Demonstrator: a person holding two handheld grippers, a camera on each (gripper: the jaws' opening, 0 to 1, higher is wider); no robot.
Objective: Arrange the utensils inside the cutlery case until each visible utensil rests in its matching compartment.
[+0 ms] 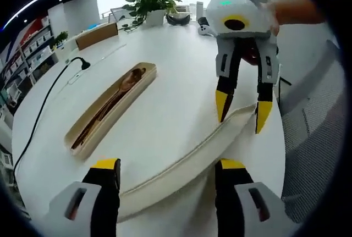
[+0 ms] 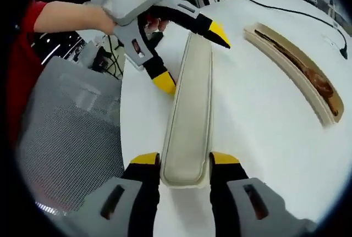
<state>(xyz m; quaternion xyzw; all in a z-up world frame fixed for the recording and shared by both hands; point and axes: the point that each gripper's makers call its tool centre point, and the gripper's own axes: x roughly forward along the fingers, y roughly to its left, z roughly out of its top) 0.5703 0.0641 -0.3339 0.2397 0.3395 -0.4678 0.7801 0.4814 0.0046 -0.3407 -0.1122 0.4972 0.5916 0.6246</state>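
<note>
The left gripper (image 1: 168, 165) is standing with its jaws apart, straddling one end of the lid (image 1: 187, 163) on the white table (image 1: 165, 83); whether the tips are touching it I cannot tell. In the left gripper view, to the left of the lid and well apart from it, the case (image 1: 110, 108) is lying open with brown wooden utensils (image 1: 118, 91) resting lengthwise inside. A black cable (image 1: 47, 99) is trailing past the case's far side, and a potted plant (image 1: 151, 0) is standing at the table's far edge. At the right, the right gripper (image 1: 242, 110) is hanging over the lid's other end, jaws spread to either side of it. In the right gripper view, the right gripper (image 2: 184, 163) is bracketing the lid's (image 2: 190, 116) near end, its yellow tips lying just beside the lid's edges.
</note>
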